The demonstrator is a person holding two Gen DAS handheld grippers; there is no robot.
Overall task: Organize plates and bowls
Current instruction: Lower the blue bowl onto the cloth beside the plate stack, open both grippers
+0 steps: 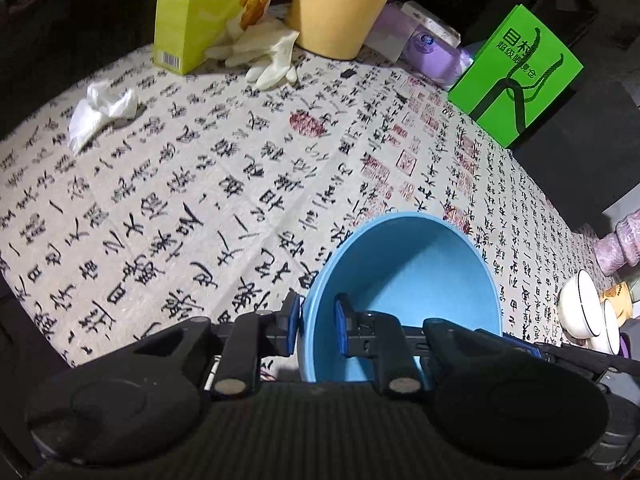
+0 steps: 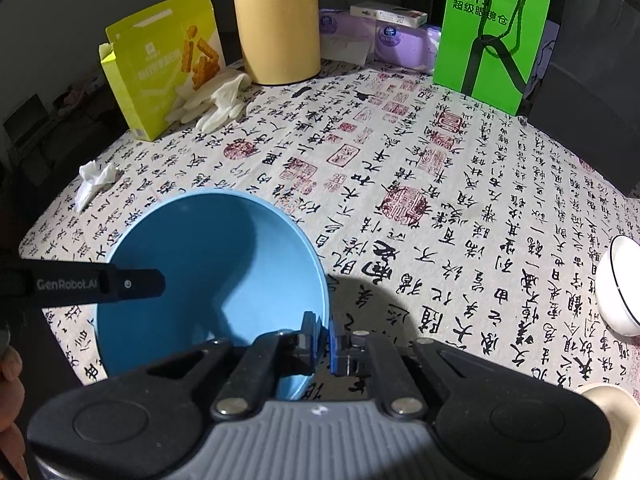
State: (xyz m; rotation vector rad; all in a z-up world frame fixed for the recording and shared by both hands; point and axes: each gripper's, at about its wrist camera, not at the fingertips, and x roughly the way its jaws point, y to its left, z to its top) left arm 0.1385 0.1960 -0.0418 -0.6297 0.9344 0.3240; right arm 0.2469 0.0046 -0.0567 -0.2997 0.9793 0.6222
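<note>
Both tools clamp one blue bowl [image 1: 404, 280] by opposite sides of its rim: the left tool [image 1: 318, 324] on the left edge, the right tool [image 2: 322, 340] on the right edge, over the cloth-covered worktop [image 2: 400, 184]. White bowls [image 1: 586, 308] lie to the right; a yellow box [image 2: 160, 76], a jug [image 2: 276, 28] and a green bag [image 2: 488, 36] stand farther back.

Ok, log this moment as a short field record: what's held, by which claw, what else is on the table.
held item: blue bowl
left claw: shut on the bowl's rim
right claw: shut on the opposite rim
surface: calligraphy tablecloth
other dishes: white bowls at the right edge
clutter at back: yellow box, yellow jug, gloves, green bag, crumpled tissue
</note>
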